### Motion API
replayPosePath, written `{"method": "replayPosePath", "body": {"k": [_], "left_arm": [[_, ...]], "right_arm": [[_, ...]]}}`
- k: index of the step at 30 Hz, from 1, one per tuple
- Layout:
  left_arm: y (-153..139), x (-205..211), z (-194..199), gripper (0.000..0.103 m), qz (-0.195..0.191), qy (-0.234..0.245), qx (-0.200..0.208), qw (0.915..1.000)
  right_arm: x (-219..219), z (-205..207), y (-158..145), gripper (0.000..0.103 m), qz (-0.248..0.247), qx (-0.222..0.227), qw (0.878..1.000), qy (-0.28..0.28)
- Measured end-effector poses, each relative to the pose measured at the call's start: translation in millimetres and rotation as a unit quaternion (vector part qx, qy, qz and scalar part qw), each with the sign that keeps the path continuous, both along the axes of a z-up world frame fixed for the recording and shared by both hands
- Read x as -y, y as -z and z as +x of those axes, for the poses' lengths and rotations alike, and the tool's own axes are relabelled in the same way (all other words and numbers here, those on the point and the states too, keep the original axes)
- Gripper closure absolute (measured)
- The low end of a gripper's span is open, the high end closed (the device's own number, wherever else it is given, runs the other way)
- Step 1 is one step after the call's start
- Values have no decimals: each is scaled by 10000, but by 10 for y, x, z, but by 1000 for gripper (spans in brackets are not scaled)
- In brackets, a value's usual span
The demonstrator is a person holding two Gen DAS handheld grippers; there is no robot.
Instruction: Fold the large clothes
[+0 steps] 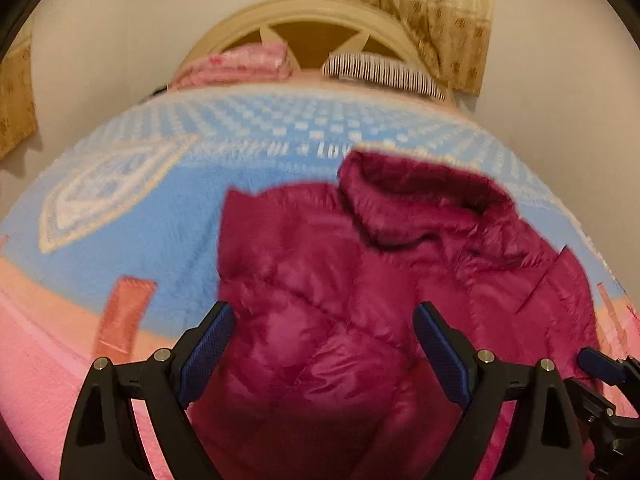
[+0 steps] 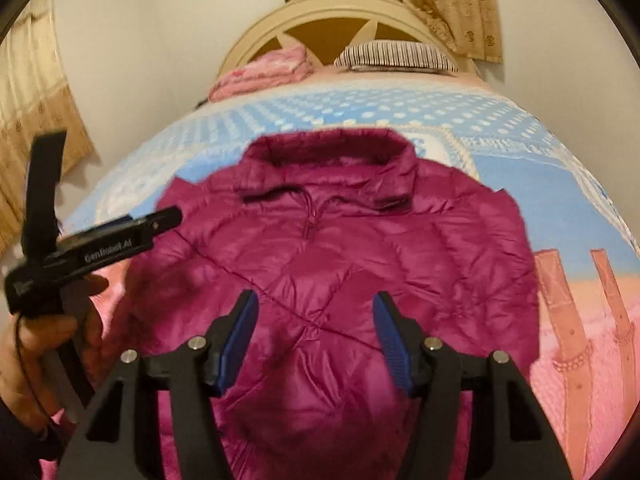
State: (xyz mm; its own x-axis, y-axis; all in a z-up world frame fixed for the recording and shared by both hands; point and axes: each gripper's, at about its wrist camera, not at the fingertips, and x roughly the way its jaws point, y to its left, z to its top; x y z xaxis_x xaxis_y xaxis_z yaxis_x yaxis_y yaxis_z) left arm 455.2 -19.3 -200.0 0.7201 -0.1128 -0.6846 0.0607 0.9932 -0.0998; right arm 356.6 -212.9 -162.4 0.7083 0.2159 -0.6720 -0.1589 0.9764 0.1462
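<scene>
jacket (image 2: 340, 252), a magenta puffer, lies front up on the bed (image 2: 520, 152) w/ collar toward the headboard, sleeves look already tucked in. left claw (image 1: 324, 344) gapes wide, holding nothing, above the lower left part; right claw (image 2: 316, 332) is also wide and empty over the lower middle. next i'd pinch the hem at both corners, lift together & carry it up to the collar, keeping edges level so the slippery fabric doesn't slide.

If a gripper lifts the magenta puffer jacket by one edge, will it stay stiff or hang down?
The jacket would probably hang limp: its quilted surface already lies in soft creases on the blanket. Its shiny fabric may slip between the pads. It looks puffy, so likely light for its size.
</scene>
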Motion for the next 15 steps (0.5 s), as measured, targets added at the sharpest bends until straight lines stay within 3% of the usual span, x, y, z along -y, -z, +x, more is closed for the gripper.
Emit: {"method": "replayPosePath", "body": {"k": [5, 15], "left_arm": [[346, -23, 61, 11, -34, 71, -293, 9995], [482, 140, 140, 3, 309, 98, -480, 9983]], "right_arm": [[75, 74, 307, 43, -33, -265, 9996, 74], [-6, 8, 529, 43, -430, -138, 9989, 125]]}}
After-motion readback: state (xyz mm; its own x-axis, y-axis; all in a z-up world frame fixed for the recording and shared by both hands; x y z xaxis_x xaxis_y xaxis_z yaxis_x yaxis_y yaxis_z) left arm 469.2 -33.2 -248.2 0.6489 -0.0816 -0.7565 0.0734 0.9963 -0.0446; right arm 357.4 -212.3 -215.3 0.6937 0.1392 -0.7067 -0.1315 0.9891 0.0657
